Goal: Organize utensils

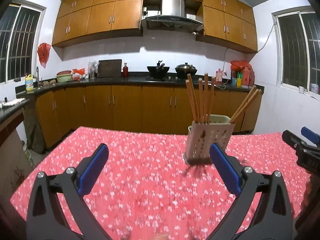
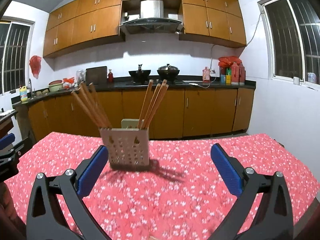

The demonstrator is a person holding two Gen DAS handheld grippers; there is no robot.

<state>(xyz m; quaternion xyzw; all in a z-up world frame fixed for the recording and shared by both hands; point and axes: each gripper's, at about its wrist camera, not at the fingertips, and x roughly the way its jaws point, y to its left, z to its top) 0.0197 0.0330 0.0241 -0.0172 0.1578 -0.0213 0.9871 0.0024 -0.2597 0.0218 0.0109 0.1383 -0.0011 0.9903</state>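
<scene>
A beige perforated utensil holder (image 1: 208, 142) stands upright on the red floral tablecloth (image 1: 140, 160). Several wooden chopsticks (image 1: 202, 100) stand in it, some upright, some leaning right. In the right wrist view the holder (image 2: 128, 146) stands ahead and a little left, with chopsticks (image 2: 154, 104) leaning both ways. My left gripper (image 1: 159, 150) is open and empty, above the table, to the left of the holder. My right gripper (image 2: 159, 152) is open and empty, just right of the holder. The right gripper also shows at the right edge of the left wrist view (image 1: 304, 146).
The table's far edge (image 1: 128, 130) faces a kitchen counter (image 1: 120, 79) with woks, bottles and a sink. Wooden cabinets run along the wall. The left gripper's tip shows at the left edge of the right wrist view (image 2: 8, 146).
</scene>
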